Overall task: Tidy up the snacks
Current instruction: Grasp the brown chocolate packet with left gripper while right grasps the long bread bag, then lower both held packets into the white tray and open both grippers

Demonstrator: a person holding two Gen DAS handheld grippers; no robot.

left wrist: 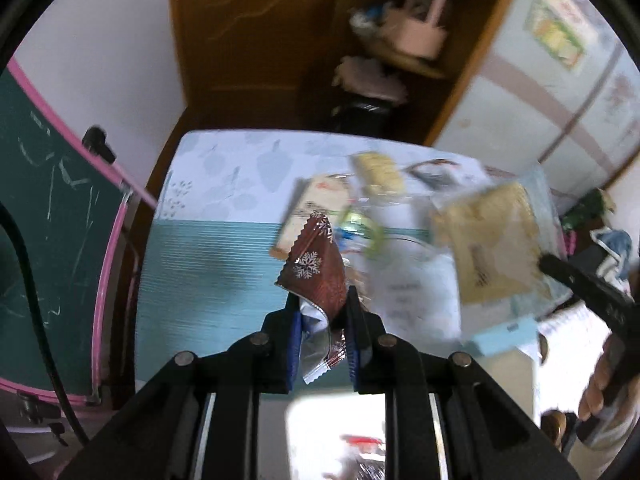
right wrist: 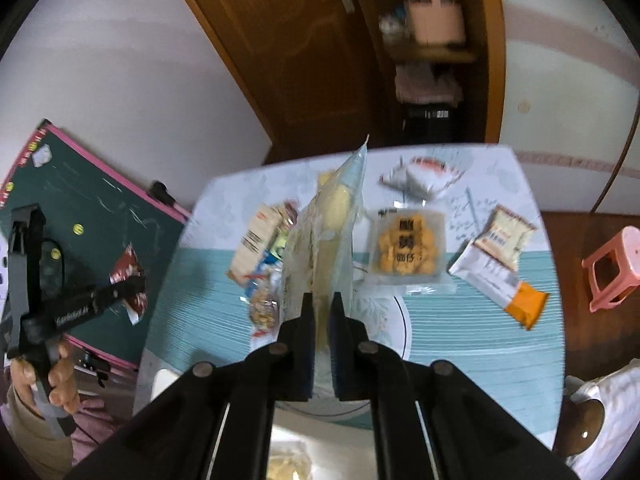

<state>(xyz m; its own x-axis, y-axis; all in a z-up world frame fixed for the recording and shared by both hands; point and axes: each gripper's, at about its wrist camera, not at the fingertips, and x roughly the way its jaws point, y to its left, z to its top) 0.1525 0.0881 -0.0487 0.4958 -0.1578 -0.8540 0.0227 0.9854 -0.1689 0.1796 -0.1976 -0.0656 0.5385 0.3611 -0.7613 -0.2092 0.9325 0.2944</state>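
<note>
My left gripper (left wrist: 322,300) is shut on a dark red snack packet with white snowflakes (left wrist: 316,268), held above the table; the same packet shows at the left of the right wrist view (right wrist: 129,276). My right gripper (right wrist: 321,300) is shut on a clear bag of pale yellow biscuits (right wrist: 324,224), held up edge-on over the table; it shows in the left wrist view (left wrist: 486,240). On the table lie a tray of orange snacks (right wrist: 406,246), a white and orange packet (right wrist: 500,280), a beige packet (right wrist: 506,238), a silver and red packet (right wrist: 420,176) and a pile of small packets (right wrist: 262,256).
The table has a teal and white patterned cloth (right wrist: 460,340). A green chalkboard with a pink frame (left wrist: 48,208) leans at the left. A wooden door (right wrist: 288,40) and shelves (left wrist: 408,40) stand behind. A pink stool (right wrist: 612,268) is at the right.
</note>
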